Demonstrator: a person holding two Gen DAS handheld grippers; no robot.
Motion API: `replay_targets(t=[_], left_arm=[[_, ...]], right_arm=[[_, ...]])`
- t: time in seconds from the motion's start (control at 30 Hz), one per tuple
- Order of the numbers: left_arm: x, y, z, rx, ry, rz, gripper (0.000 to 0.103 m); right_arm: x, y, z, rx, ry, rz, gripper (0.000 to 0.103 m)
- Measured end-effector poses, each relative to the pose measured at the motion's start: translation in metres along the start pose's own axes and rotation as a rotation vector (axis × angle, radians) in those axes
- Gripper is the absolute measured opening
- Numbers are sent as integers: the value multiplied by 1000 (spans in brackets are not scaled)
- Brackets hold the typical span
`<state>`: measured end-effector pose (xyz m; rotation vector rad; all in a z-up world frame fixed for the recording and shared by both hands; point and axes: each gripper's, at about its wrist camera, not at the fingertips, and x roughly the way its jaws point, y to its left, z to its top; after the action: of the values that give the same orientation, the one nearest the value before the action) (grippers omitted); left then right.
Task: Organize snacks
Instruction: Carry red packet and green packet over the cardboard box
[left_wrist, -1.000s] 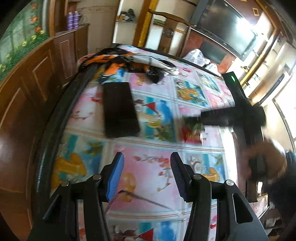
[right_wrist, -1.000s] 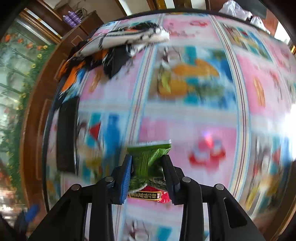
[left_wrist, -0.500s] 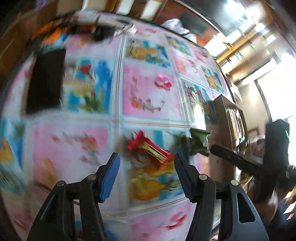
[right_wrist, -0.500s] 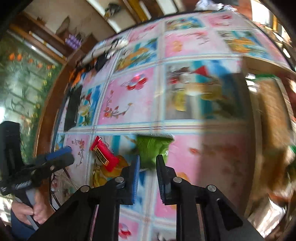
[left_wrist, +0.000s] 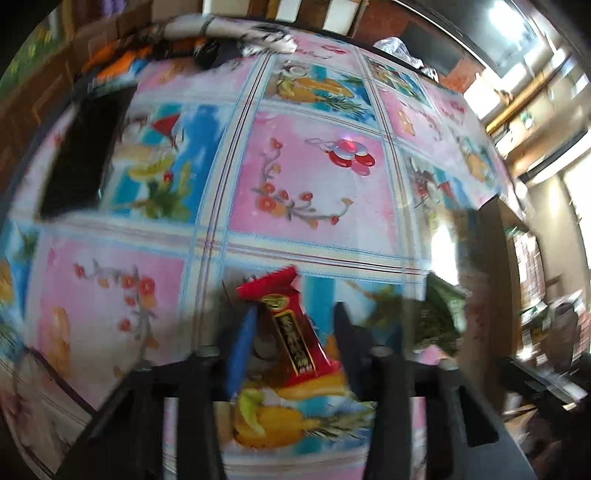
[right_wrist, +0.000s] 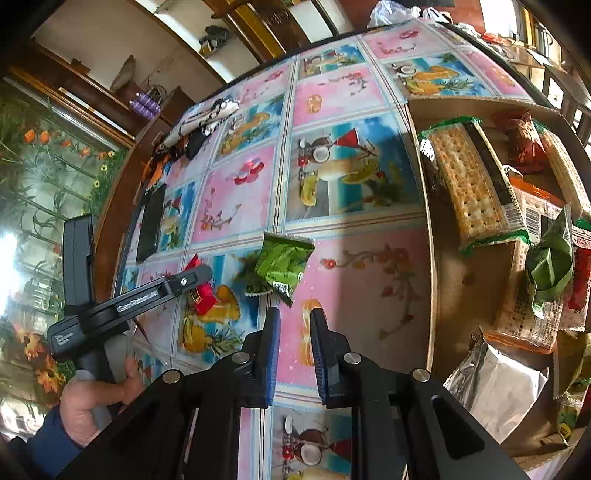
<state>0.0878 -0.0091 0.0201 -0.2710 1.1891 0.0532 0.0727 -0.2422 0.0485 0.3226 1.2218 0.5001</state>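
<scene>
Left gripper (left_wrist: 291, 332) with jaws just closing around red snack packet (left_wrist: 291, 325) on the patterned surface (left_wrist: 314, 177); green snack packet (right_wrist: 282, 260) lies free just beyond the empty, closed right gripper (right_wrist: 294, 332); cardboard box (right_wrist: 432, 221) of snacks at right.

**Room and Background**

A table (right_wrist: 236, 199) under a pink-and-blue fruit-print cloth fills the frame centre. Dark wooden cabinets (right_wrist: 110, 206) line the upper left, beside a floral wall panel (right_wrist: 48, 177) (orange blooms on green). White shelving (right_wrist: 207, 33) sits top centre. Bright windows (left_wrist: 576, 206) glare at right.
</scene>
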Motion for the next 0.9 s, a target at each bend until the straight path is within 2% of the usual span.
replay_targets(t=[0.03, 0.07, 0.13, 0.33, 0.43, 0.5, 0.63, 0.7, 0.83, 0.9], left_arm=[[-1, -1, -2, 19, -14, 12, 25], [-1, 0, -4, 31, -27, 12, 23], [-3, 2, -11, 66, -52, 15, 18], [-9, 11, -24, 98, -74, 15, 18], [-13, 16, -30, 96, -73, 7, 18], [-15, 19, -34, 90, -73, -11, 18], [-18, 23, -39, 89, -77, -42, 18], [-21, 22, -41, 89, -82, -54, 18], [-25, 15, -41, 100, -92, -67, 18], [-26, 10, -41, 111, -95, -70, 18]], right_arm=[[0, 0, 2, 8, 4, 7, 30], [0, 0, 4, 16, 4, 7, 46], [3, 1, 9, 23, 1, -3, 60], [36, 14, 25, 20, 48, -26, 60], [56, 29, 30, -35, 50, -100, 60], [71, 37, 30, -83, 72, -164, 44], [75, 45, 25, -144, 50, -236, 37], [71, 41, 23, -128, 41, -214, 35], [57, 38, 15, -119, 20, -185, 24], [51, 37, 11, -117, 13, -178, 22]])
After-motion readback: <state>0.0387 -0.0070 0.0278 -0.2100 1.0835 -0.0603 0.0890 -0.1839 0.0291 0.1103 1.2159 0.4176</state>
